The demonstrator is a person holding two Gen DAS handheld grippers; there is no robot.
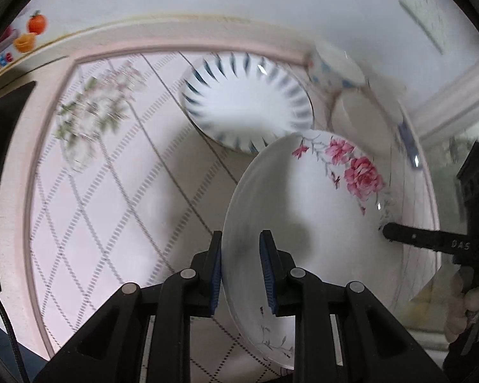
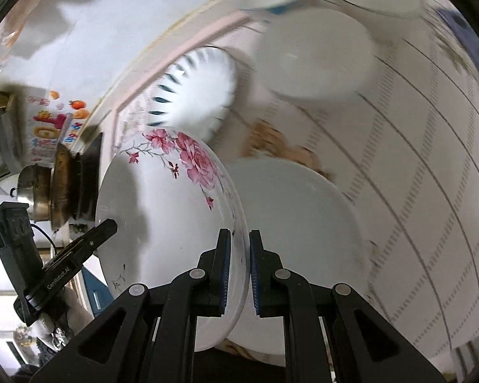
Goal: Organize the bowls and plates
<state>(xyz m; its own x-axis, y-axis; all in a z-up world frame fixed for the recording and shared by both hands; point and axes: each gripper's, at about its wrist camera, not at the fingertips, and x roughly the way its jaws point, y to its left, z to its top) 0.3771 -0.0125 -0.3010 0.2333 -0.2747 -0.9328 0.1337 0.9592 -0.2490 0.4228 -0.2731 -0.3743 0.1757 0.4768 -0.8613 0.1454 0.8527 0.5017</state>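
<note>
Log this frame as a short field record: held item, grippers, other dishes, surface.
held item: rose-pattern plate, lifted and tilted, gripped at two rim spots
left gripper: shut on the plate rim
right gripper: shut on the opposite rim
other dishes: blue-striped plate on the table; plain white plate below the held one; white bowl farther back; more white dishes behind it, blurred
surface: table with pink diamond-pattern cloth
image quality: motion blur, fine detail unreliable

Right tongs (image 2: 239, 268): closed on rose plate's (image 2: 163, 210) rim
Left tongs (image 2: 107, 226): at its far edge
Beneath: white plate (image 2: 297, 223) on worktop (image 2: 431, 191)
</note>
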